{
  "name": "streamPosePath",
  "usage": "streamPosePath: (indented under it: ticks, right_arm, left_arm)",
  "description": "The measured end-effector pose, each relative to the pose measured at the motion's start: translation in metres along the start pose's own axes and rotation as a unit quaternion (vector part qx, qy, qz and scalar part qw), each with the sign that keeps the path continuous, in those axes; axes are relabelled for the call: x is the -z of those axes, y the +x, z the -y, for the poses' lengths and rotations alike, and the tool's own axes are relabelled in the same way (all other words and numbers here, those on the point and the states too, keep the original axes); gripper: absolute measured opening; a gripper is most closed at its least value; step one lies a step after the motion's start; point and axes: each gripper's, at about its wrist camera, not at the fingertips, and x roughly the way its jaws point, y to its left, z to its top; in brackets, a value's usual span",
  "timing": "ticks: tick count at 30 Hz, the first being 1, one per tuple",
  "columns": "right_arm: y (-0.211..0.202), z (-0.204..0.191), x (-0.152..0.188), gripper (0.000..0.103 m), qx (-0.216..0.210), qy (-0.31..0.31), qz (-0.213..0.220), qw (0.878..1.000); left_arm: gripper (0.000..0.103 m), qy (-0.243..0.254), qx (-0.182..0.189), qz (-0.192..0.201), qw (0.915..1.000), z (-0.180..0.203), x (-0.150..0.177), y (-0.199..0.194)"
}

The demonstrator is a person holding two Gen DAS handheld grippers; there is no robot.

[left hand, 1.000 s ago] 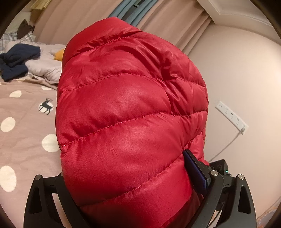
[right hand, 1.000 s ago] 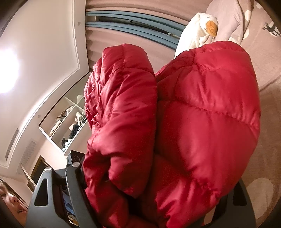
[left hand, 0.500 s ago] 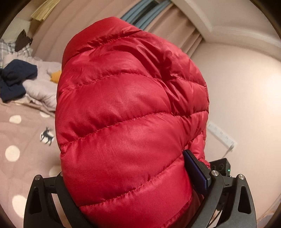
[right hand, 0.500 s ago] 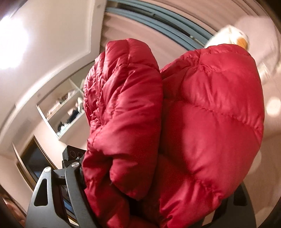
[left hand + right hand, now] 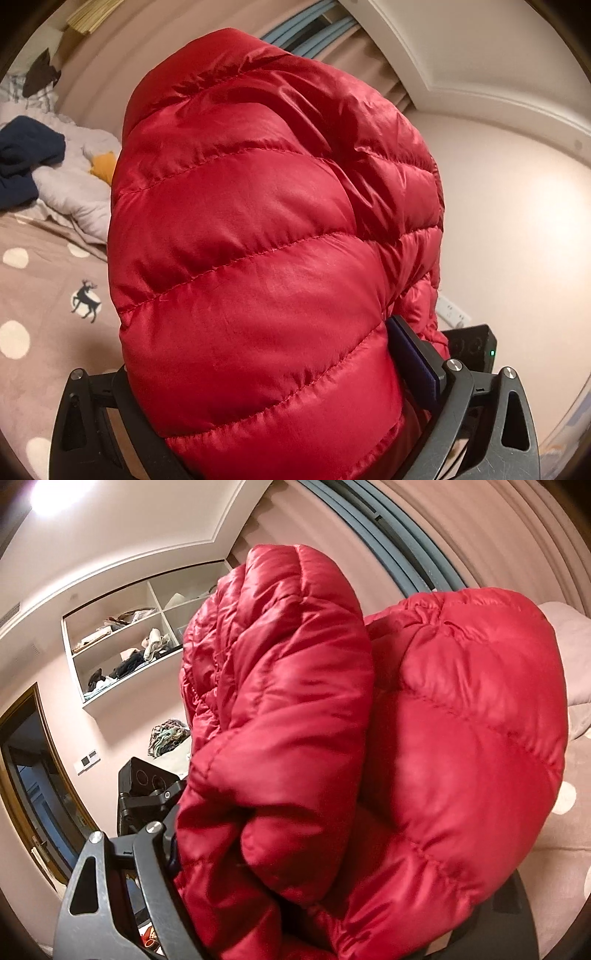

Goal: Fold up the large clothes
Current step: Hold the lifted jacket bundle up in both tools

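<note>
The red puffer jacket basically eats both of my views. It's shiny, quilted in fat horizontal tubes with visible stitch lines, and it's lifted off the bed, bunched up right in front of the lenses. On the right wrist view the jacket shows as two big lobes, a crinkled folded roll on the left and a smoother panel on the right.

My left gripper is clamped on the fabric, its fingers spread by the thick padding stuffed between them. My right gripper is likewise closed on a fat bundle of jacket.

Smaller stuff: a navy garment on the bedding, wall shelves with clutter.
</note>
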Motion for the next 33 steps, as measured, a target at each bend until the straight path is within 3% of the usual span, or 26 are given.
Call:
streamPosePath:
  ticks: [21, 25, 33]
  right_arm:
    - [0.000, 0.022, 0.000, 0.086, -0.010, 0.054, -0.015, 0.998]
    - [0.006, 0.031, 0.002, 0.086, -0.007, 0.068, -0.016, 0.998]
    - [0.026, 0.072, 0.017, 0.087, 0.013, 0.117, -0.025, 0.993]
  left_arm:
    - [0.098, 0.026, -0.052, -0.013, 0.9982, 0.031, 0.015, 0.039]
    - [0.098, 0.027, -0.066, -0.016, 0.9973, 0.026, 0.016, 0.043]
    - [0.098, 0.028, -0.094, -0.047, 0.9940, -0.007, 0.030, 0.089]
